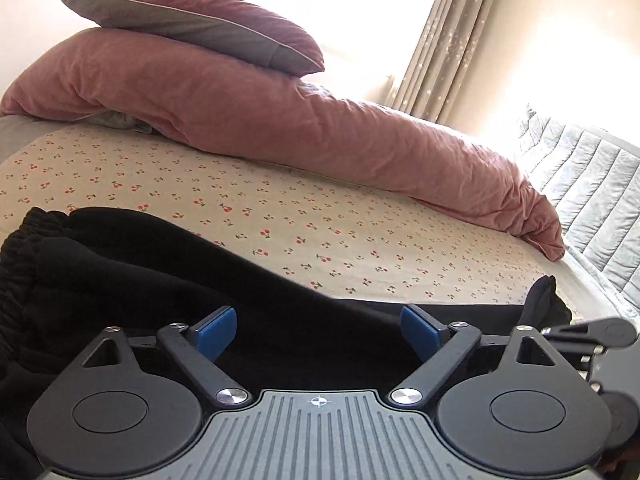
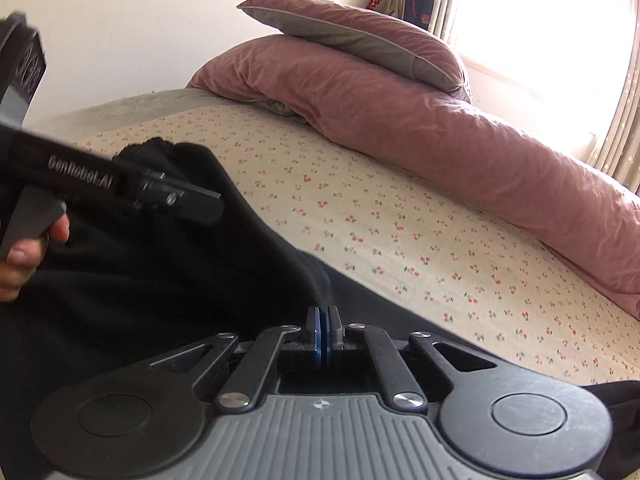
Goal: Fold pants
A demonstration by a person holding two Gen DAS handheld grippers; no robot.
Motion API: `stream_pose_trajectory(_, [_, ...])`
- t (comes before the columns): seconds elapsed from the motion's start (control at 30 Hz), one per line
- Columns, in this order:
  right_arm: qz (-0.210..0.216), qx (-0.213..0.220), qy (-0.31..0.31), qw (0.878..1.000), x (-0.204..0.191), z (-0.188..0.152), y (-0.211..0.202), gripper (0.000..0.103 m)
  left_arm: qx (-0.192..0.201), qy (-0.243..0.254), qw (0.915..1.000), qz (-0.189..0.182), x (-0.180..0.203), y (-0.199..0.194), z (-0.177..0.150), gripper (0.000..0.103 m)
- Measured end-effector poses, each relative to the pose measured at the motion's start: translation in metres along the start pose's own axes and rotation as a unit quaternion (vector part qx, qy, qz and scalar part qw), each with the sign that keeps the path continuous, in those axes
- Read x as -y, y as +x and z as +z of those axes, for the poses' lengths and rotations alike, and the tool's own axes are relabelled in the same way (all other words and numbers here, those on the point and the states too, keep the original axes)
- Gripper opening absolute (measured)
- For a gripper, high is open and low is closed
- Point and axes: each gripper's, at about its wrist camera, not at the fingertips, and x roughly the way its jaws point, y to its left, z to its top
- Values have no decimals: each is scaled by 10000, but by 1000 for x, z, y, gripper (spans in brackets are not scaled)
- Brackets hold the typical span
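Black pants (image 1: 132, 280) lie on the cherry-print bedsheet (image 1: 320, 220), elastic waistband at the left. My left gripper (image 1: 318, 332) is open, its blue pads spread wide just above the black fabric. In the right wrist view the pants (image 2: 160, 280) fill the lower left. My right gripper (image 2: 322, 334) has its blue pads pressed together over the pants' edge; whether cloth is pinched between them is hidden. The left gripper's body (image 2: 120, 188) and the hand holding it show at the left of that view.
A rolled pink duvet (image 1: 300, 120) with a pink-grey pillow (image 1: 200, 20) on top lies across the far side of the bed. A quilted grey cover (image 1: 592, 184) is at the right. A curtained window (image 1: 440, 40) is behind.
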Motion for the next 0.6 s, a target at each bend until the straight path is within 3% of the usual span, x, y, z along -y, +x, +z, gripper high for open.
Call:
stream_pose_trajectory(0.17, [-19,-171,47,9998,-11,-17,25,4,-58,-106,9999,75,7,15,5,67])
stream_pose_trajectory(0.3, [40,-98,213,9997,-7,-11,23,12,-100,-493,9980,386,-6,22,10,65])
stream_pose_trajectory(0.33, [118,-61,325,9994,-1,-8,19,24,-69,-565,9974,436,-11,22,14,65])
stream_pose_trajectory(0.37, [210,-3,472,9987,6,-7,13,44,-38,-613,9970,464,-15,21,17,65])
stream_pose_trajectory(0.4, [276,107,628,9976,14,-5,6,50,4,-694,9964,487,-21,20,21,65])
stream_pose_trajectory(0.5, [347,240,1186,9921,48,-6,-8,52,12,-989,9938,513,-39,20,29,64])
stream_pose_trajectory(0.6, [92,261,1854,9823,87,-15,-18,56,-78,-1243,9908,528,-51,27,35,53])
